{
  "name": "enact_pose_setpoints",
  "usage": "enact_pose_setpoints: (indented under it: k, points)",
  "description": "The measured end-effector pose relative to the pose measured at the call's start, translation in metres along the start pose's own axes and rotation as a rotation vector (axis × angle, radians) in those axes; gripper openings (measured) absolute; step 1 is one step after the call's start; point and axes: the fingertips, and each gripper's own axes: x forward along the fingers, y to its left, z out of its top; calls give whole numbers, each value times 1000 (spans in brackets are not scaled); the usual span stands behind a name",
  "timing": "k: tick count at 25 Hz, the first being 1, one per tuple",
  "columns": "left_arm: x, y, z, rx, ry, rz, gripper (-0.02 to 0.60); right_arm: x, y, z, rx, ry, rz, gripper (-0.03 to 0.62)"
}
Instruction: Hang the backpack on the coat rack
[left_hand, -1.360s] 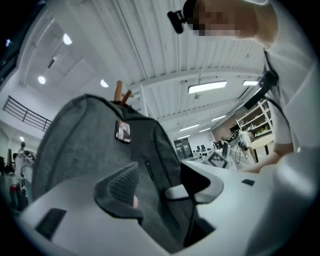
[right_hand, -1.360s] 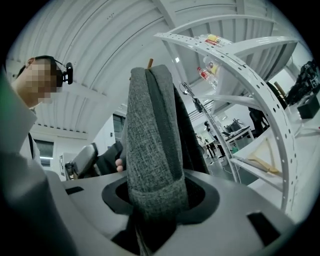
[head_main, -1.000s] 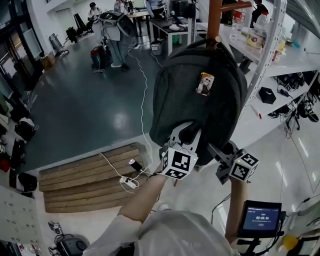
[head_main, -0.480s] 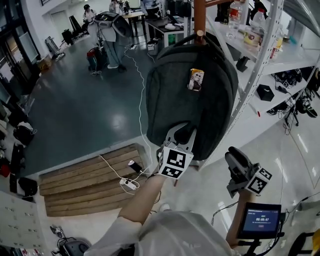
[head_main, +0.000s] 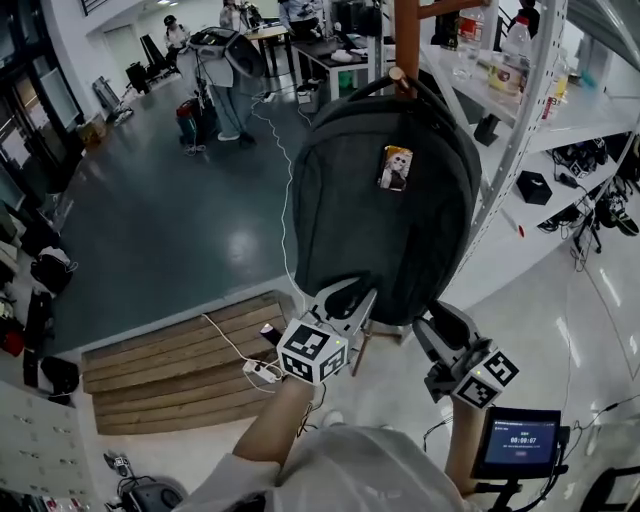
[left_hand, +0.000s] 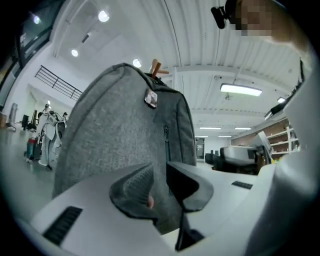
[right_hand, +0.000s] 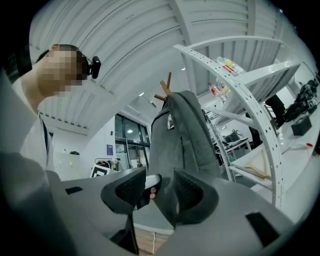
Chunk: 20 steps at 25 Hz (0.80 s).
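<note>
The dark grey backpack (head_main: 380, 220) hangs by its top handle from a peg (head_main: 397, 73) of the brown wooden coat rack (head_main: 405, 35), front face and small badge towards me. My left gripper (head_main: 352, 290) sits at its lower edge. In the left gripper view the backpack (left_hand: 115, 130) fills the space beyond the left gripper (left_hand: 159, 185), whose pads stand a narrow gap apart and press on nothing. My right gripper (head_main: 430, 322) is at the bag's lower right. In its own view the right gripper (right_hand: 160, 187) is open, with the backpack (right_hand: 185, 135) just beyond.
White metal shelving (head_main: 520, 130) holding bottles stands right beside the rack. A wooden pallet (head_main: 170, 360) with a cable and power strip lies on the floor at lower left. A small screen (head_main: 520, 440) sits at lower right. People stand at desks (head_main: 225, 70) far back.
My left gripper has drawn back down and to the left from the bag's bottom and rolled. My right gripper swung away to the lower right, then came back up. The backpack stays on the peg.
</note>
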Motion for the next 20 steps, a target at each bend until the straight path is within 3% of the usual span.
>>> enact_pose_setpoints:
  k: [5,11,14,20]
  points:
    - [-37,8,20,-55,-78,2,87,16,-3,-2,54,-18,6,183]
    - [-69,13,32,-185,-176,-42,86,25,-7,-8,75,-10,16,181]
    - [-78,13,32,-257,-201,-79,26,29,-4,-9,82,-22,17,121]
    - [-85,3,33,-230,-219,-116,12,36,2,-15,96,-12,37,120]
